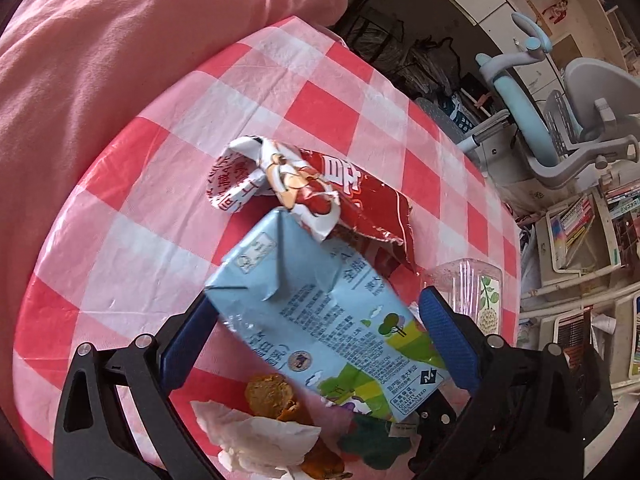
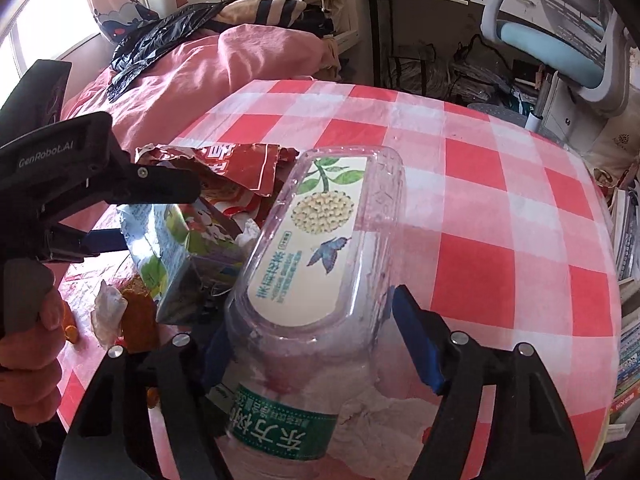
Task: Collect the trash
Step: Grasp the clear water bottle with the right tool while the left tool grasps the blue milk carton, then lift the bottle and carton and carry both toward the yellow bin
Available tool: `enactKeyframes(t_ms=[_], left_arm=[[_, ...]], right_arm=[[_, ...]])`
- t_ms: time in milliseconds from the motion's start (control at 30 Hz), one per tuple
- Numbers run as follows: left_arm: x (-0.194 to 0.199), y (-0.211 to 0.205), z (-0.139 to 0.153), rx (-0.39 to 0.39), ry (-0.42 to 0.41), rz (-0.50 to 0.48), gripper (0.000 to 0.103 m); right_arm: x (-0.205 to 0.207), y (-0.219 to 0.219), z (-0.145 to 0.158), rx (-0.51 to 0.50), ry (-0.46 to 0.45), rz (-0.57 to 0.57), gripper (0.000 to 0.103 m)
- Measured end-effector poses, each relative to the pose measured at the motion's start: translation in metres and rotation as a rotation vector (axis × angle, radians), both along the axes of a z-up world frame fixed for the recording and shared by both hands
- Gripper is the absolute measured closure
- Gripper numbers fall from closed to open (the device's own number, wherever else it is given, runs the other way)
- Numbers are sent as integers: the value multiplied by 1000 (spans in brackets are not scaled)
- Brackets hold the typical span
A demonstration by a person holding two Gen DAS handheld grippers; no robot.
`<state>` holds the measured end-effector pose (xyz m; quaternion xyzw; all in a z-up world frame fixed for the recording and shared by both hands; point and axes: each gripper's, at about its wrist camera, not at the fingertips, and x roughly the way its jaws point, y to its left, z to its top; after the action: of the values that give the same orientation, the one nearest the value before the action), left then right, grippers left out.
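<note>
A light blue milk carton (image 1: pixel 304 304) lies slanted on the checked table (image 1: pixel 320 104), leaning on a torn red snack bag (image 1: pixel 368 208). My left gripper (image 1: pixel 316 296) is open and straddles the carton, its blue pads (image 1: pixel 448 340) close by its sides. A clear plastic bottle (image 2: pixel 320 240) with a cream label and a green band lies lengthwise between the jaws of my right gripper (image 2: pixel 312 308). That gripper is open; its right pad (image 2: pixel 416 340) stands just off the bottle and its left pad is partly hidden. The bottle also shows in the left view (image 1: pixel 476 288).
A crumpled white tissue (image 1: pixel 256 440), orange food scraps (image 1: pixel 268 390) and a white-and-red wrapper (image 1: pixel 236 184) lie around the carton. A hand (image 2: pixel 28 344) grips the left tool's handle. Pink bedding (image 1: pixel 120 40) borders the table's far side; a blue-grey chair (image 1: pixel 580 112) and book shelves (image 1: pixel 580 232) stand beyond.
</note>
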<state>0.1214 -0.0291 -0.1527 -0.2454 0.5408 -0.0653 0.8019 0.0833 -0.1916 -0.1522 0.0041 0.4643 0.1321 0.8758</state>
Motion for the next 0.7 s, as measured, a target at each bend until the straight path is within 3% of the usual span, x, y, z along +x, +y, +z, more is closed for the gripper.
enactKeyframes(t_ms=[33,133,233,500,600,700], left_arm=[[0,-1,1,7,-3,6,8],[-1,-1,4,-13,-21,15,27],[-4,3,11,-51,-38,4,48],[-30,9,58,-78,-161,-67,48],[-38,16,69,-173,-183,-98,48],[-47,20,73,-211,-195,-113,48]], right_arm=[[0,1,0,2,2,3,35],[-4,0,2,15,3,13,45],[-8,-3,9,38,-9,14,46],[-32,-23,41,71,-95,-21,46],[-37,-34,47,90,-112,-46,46],[-47,-43,53,89,-131,-63,46]])
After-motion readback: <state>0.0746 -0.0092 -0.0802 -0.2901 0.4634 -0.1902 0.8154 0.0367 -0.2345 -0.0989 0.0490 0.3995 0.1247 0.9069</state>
